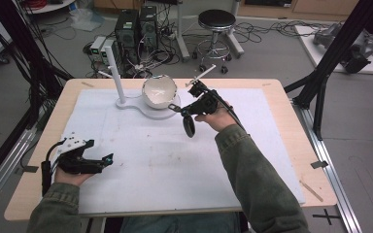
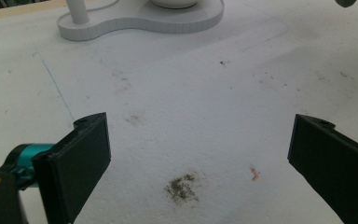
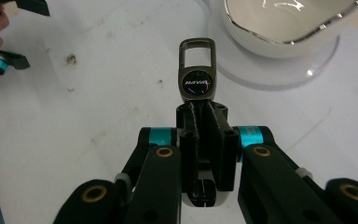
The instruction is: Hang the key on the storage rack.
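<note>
Glossy bowl (image 1: 159, 91), stained matt mat (image 1: 175, 160)

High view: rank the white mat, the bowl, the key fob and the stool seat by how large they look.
1. White mat, by far.
2. Bowl and stool seat: alike; the stool stands farther back, so I won't rank them.
3. Key fob, held in the right gripper, smallest.

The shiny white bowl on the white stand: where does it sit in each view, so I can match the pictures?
High view: the shiny white bowl sits top centre, on the flat white stand with an upright post, just left of the right tool.
Left gripper view: its underside is cut off by the top edge, centre.
Right gripper view: top right, beyond the black key fob with a metal clasp.
Shared landmark: the white stand.
</note>
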Available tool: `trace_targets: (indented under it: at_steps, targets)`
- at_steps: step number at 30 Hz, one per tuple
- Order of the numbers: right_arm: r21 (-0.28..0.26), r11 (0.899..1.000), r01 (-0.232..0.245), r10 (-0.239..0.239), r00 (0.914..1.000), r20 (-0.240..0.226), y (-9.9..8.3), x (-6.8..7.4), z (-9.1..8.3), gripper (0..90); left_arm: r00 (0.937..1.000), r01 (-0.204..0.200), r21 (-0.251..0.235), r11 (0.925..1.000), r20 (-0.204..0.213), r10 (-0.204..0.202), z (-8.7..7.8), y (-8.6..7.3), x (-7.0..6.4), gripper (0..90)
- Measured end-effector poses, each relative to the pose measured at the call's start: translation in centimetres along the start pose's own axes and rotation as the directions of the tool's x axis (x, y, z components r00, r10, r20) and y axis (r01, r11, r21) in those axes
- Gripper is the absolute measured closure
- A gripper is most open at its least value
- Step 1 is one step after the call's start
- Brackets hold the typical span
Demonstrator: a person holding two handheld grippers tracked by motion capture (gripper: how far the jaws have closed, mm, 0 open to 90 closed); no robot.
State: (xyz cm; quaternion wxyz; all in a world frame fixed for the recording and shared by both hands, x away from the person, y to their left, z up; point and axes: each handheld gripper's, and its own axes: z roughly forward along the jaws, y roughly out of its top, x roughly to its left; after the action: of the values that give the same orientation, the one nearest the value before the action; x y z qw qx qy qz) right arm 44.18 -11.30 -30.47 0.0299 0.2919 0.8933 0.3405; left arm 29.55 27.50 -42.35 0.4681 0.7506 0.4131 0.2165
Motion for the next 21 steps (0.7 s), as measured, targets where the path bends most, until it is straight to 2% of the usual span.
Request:
trace_targets:
  at_steps: [1, 4, 7, 10, 13, 15, 21]
  targets:
    - [-0.007, 1.0, 0.0, 0.0, 1.0, -0.008, 0.8, 0.4, 0.4, 83.7, 1.0, 0.001, -0.001, 1.0, 0.0, -0.001, 0.0, 0.0, 0.0, 6.2]
    - [-0.017, 1.0, -0.003, 0.002, 0.9998, -0.019, 1.5, 0.6, 0.7, 83.7, 1.0, 0.002, -0.005, 1.0, 0.0, -0.002, 0.0, 0.0, 0.0, 6.2]
    - [-0.029, 1.0, -0.005, 0.004, 0.9995, -0.031, 3.0, 1.0, 1.5, 83.6, 1.0, 0.005, -0.007, 1.0, 0.0, -0.005, 0.0, 0.0, 0.0, 6.2]
    - [-0.031, 1.0, -0.002, 0.001, 0.9995, -0.031, 3.6, 1.2, 1.9, 83.6, 1.0, 0.004, -0.008, 1.0, 0.001, -0.004, 0.0, 0.0, 0.1, 6.2]
    - [-0.026, 1.0, 0.005, -0.006, 0.9995, -0.03, 4.4, 1.5, 2.5, 83.3, 1.0, 0.004, -0.008, 1.0, 0.002, -0.004, 0.0, 0.0, 0.1, 6.2]
    - [-0.015, 1.0, 0.022, -0.022, 0.9998, -0.001, 5.0, 2.1, 2.9, 83.3, 1.0, 0.006, -0.009, 0.9999, 0.003, -0.006, -0.1, 0.0, 0.1, 6.2]
    - [0.008, 1.0, 0.029, -0.029, 0.9995, -0.015, 6.6, 2.8, 3.9, 83.1, 1.0, 0.006, -0.006, 1.0, 0.004, -0.006, -0.1, -0.1, 0.1, 6.2]
